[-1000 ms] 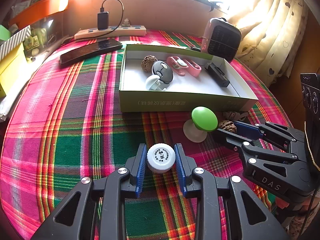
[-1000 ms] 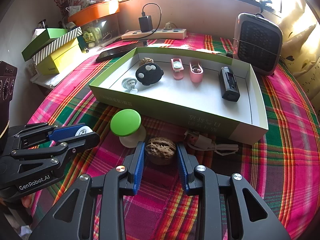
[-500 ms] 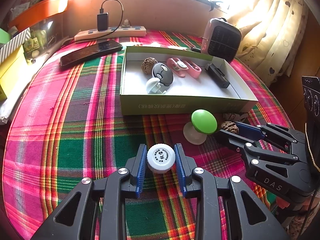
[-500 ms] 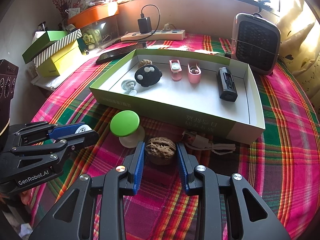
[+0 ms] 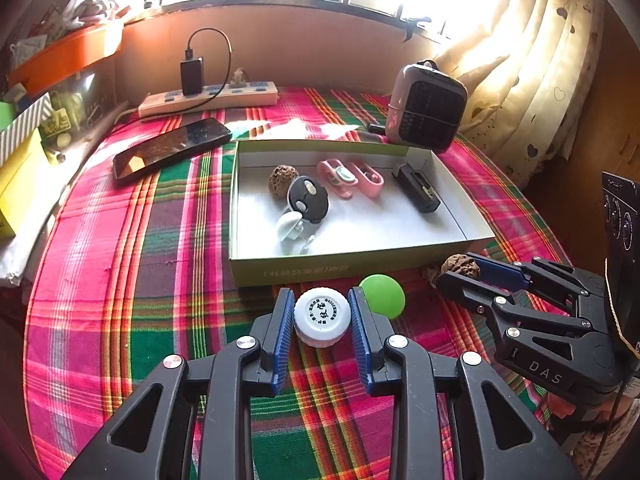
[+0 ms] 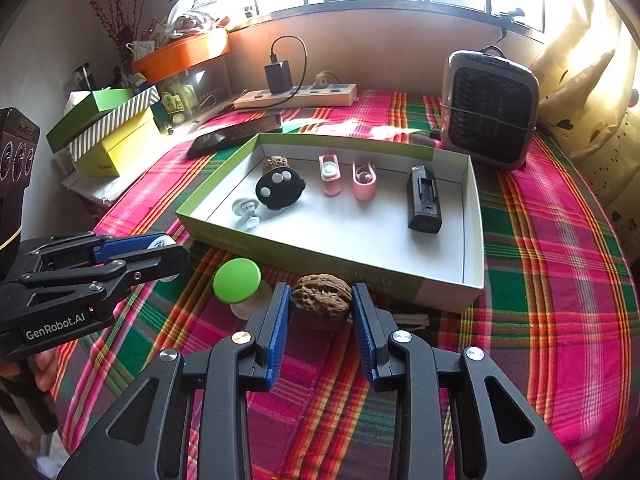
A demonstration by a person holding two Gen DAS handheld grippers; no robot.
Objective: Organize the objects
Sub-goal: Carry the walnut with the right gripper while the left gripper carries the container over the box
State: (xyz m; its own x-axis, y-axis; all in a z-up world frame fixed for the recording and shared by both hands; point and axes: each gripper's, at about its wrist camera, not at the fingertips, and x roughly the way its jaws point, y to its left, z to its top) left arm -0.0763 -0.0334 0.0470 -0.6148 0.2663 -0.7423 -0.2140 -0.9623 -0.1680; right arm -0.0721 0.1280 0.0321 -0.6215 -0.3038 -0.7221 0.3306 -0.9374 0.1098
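My left gripper [image 5: 322,312] is shut on a white bottle cap [image 5: 322,316] and holds it above the plaid cloth, just before the green-rimmed box [image 5: 344,270]. My right gripper [image 6: 320,308] is shut on a brown walnut [image 6: 320,306], lifted near the box's front wall [image 6: 320,258]; it shows at the right of the left wrist view [image 5: 460,266]. A green-topped mushroom knob [image 6: 237,280] stands on the cloth between the two grippers. The box holds another walnut [image 5: 282,181], a black round thing [image 5: 308,199], a white piece [image 5: 289,229], two pink clips [image 5: 348,176] and a black block [image 5: 417,193].
A small heater [image 6: 490,114] stands behind the box at the right. A phone [image 5: 170,148] and a power strip [image 5: 208,98] lie at the back left. Yellow and green boxes [image 6: 112,128] are stacked at the left edge. A small cable [image 6: 408,318] lies by the box's front.
Both grippers have risen and moved toward the box with the cap and walnut still held. The green knob stays on the cloth.
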